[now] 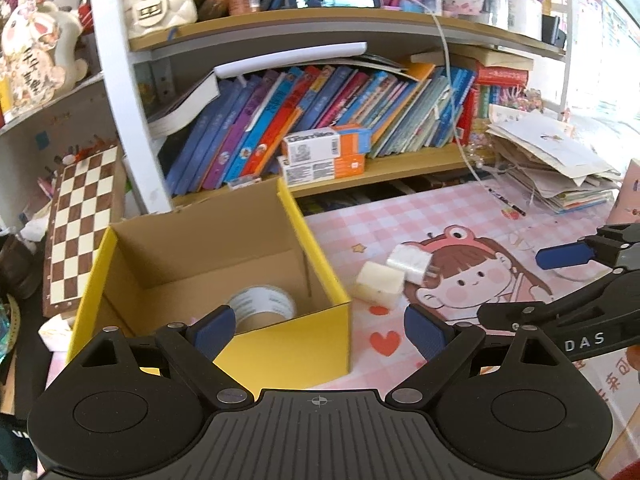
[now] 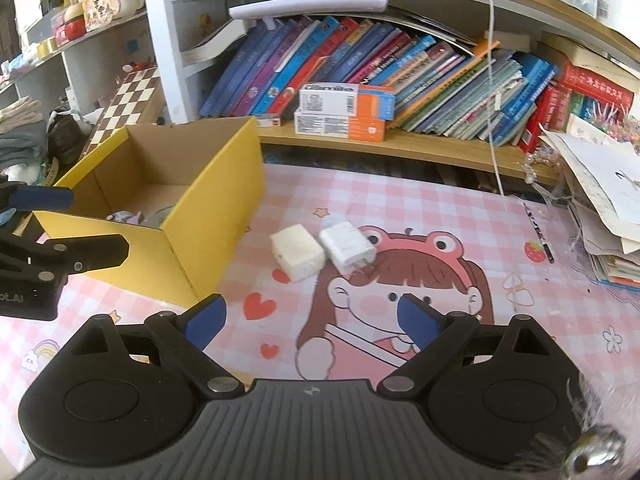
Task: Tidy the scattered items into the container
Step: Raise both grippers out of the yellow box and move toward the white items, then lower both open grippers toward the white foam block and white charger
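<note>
A yellow cardboard box [image 1: 320, 268] stands open on the pink mat, with a roll of tape [image 1: 262, 306] inside; the box also shows in the right wrist view [image 2: 224, 188]. A cream block [image 1: 380, 282] and a white charger plug [image 1: 410, 262] lie side by side on the mat right of the box; in the right wrist view the block [image 2: 298, 254] and plug [image 2: 346, 246] touch. My left gripper [image 1: 320, 330] is open and empty over the box's near right corner. My right gripper [image 2: 310, 324] is open and empty, short of the two items.
A shelf of leaning books [image 1: 320, 120] with two orange and white boxes [image 1: 326, 154] runs behind the mat. A chessboard [image 1: 80, 224] leans at the left. A paper pile [image 2: 600, 208] sits at the right, with a pen [image 2: 538, 236] and a hanging white cable [image 2: 494, 100].
</note>
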Demonstrator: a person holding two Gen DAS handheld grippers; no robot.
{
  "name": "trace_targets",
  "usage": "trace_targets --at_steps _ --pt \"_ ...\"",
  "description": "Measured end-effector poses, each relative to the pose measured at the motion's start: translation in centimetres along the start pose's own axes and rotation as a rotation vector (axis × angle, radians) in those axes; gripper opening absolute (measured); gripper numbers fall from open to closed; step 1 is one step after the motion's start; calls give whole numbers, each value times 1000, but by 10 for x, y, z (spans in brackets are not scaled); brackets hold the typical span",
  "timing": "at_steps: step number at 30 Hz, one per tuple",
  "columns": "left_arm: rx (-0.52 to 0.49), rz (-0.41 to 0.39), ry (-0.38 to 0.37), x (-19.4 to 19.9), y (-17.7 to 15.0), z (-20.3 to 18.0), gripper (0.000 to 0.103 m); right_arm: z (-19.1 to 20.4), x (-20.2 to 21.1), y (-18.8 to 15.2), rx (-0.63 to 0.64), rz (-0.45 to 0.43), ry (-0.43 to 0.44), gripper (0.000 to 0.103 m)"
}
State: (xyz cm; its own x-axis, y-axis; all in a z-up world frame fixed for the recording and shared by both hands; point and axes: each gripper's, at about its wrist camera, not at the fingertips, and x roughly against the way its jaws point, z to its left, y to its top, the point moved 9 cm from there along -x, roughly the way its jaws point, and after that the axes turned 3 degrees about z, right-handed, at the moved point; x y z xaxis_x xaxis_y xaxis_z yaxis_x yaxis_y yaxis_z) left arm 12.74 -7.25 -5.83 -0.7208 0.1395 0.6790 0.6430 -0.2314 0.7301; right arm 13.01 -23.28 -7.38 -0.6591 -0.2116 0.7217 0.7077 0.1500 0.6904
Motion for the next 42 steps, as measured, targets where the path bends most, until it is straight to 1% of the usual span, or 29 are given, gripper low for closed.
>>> trace_targets --at_steps 6,16,22,30,33,38,42 --pt "-8 -3 -6 -4 7 -20 93 -21 0 -4 -12 1 -4 93" --pt "-35 15 -25 -15 14 -48 93 -49 -3 -7 -32 -2 -22 93" --pt "-47 33 -39 -26 18 -60 93 -65 -6 -6 -46 -6 -42 93" --pt "-82 70 -75 -44 13 -78 93 -81 -14 -7 -59 -2 -63 93" --pt "-92 68 -72 -51 13 -82 93 -85 -18 -7 -55 -7 -75 93" --pt "-71 71 -58 -65 13 -83 93 -93 -23 -6 -56 -16 -100 93" --pt "-62 73 -51 -77 13 -84 92 -96 -30 -5 -55 -14 -103 92"
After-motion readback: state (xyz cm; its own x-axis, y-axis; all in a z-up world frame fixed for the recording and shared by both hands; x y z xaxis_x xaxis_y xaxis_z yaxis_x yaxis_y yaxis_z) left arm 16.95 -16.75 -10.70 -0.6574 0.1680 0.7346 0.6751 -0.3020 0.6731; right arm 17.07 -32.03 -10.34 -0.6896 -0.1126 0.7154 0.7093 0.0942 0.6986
